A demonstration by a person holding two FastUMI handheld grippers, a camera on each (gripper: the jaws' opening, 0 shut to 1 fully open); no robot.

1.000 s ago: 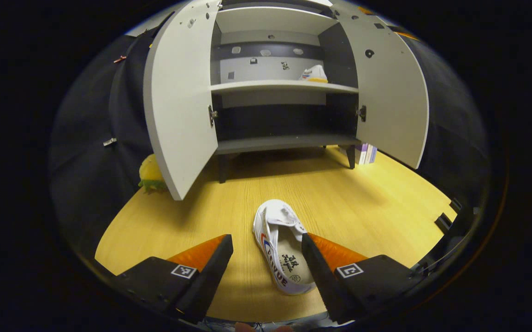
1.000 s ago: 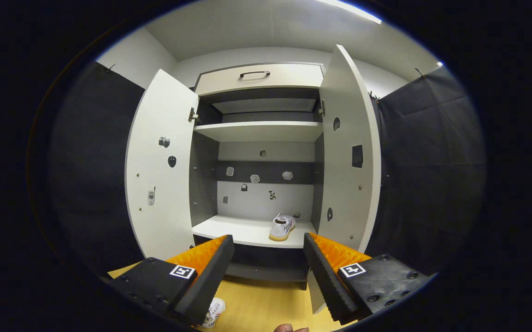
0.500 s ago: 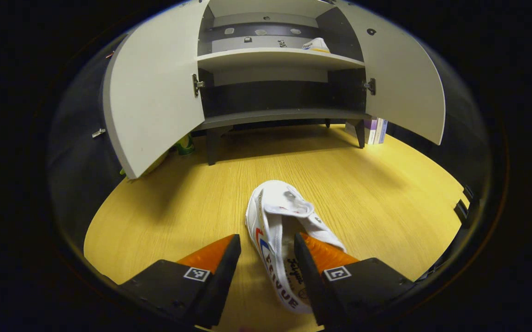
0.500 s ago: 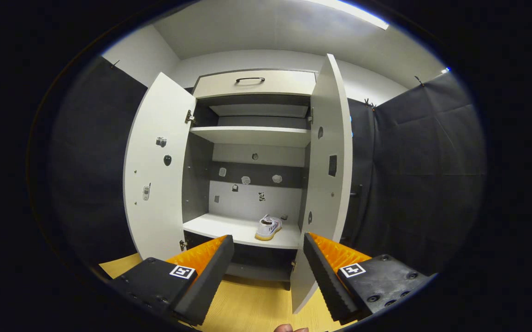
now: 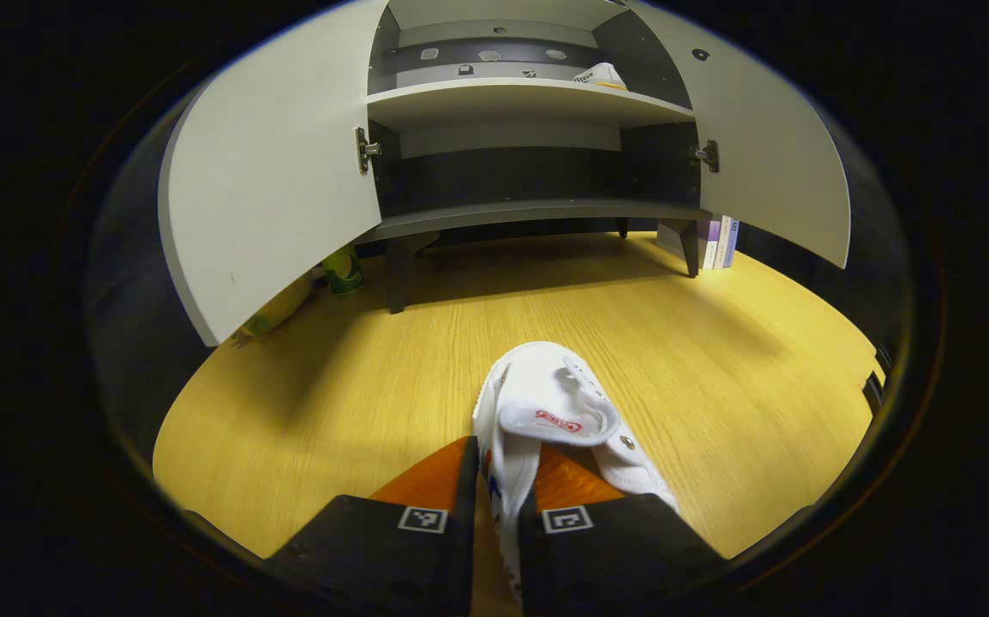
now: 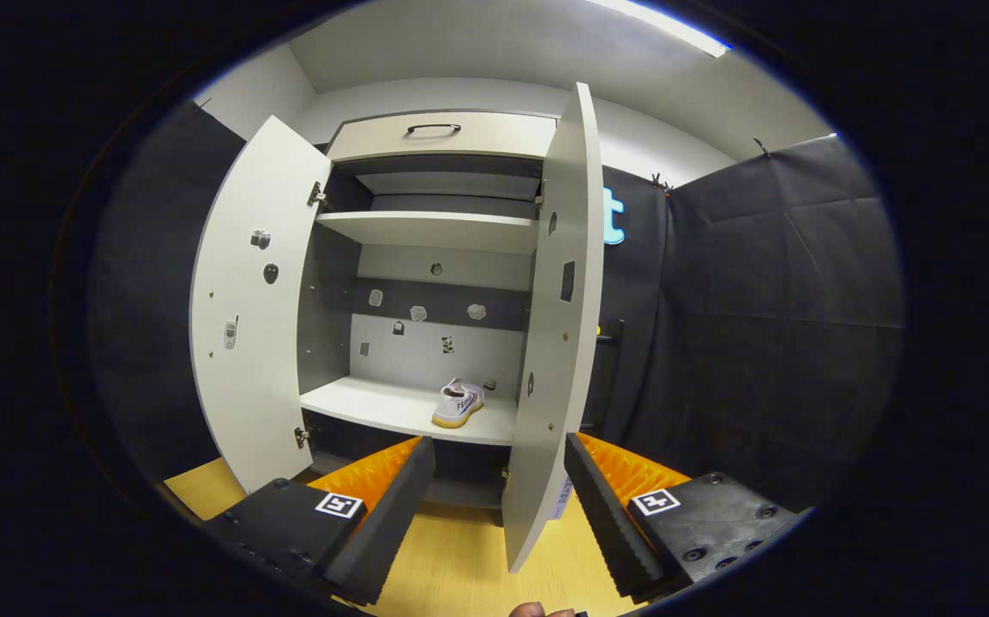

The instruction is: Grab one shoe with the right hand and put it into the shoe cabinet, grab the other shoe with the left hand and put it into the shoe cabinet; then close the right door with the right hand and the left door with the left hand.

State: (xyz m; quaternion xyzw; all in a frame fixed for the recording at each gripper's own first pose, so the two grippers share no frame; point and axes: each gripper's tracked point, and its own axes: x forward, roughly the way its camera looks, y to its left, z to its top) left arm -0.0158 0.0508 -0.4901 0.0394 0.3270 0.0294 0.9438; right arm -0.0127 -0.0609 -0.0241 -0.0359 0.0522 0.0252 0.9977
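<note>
A white shoe (image 5: pixel 554 411) lies on the yellow wooden floor in the left gripper view, toe pointing away. My left gripper (image 5: pixel 501 497) is shut on the shoe's left side wall, one finger inside the opening and one outside. The shoe cabinet (image 5: pixel 512 111) stands ahead with both doors open, and the other white shoe (image 5: pixel 602 75) sits on its middle shelf at the right. In the right gripper view my right gripper (image 6: pixel 499 480) is open and holds nothing. It hangs in front of the cabinet (image 6: pixel 434 257), where that shelved shoe (image 6: pixel 458 403) rests, with the right door's (image 6: pixel 556 326) edge between its fingers' line of sight.
The left door (image 5: pixel 276 171) swings out toward me at the left, the right door (image 5: pixel 769 154) at the right. A yellow-green toy (image 5: pixel 289 296) and a can (image 5: pixel 343 270) sit under the left door. Books (image 5: pixel 717 242) stand by the cabinet's right leg. A drawer (image 6: pixel 439 135) tops the cabinet.
My left gripper moved down onto the floor shoe and shut on its side wall. My right gripper stayed open and shifted right, so the right door's edge now sits in front of it.
</note>
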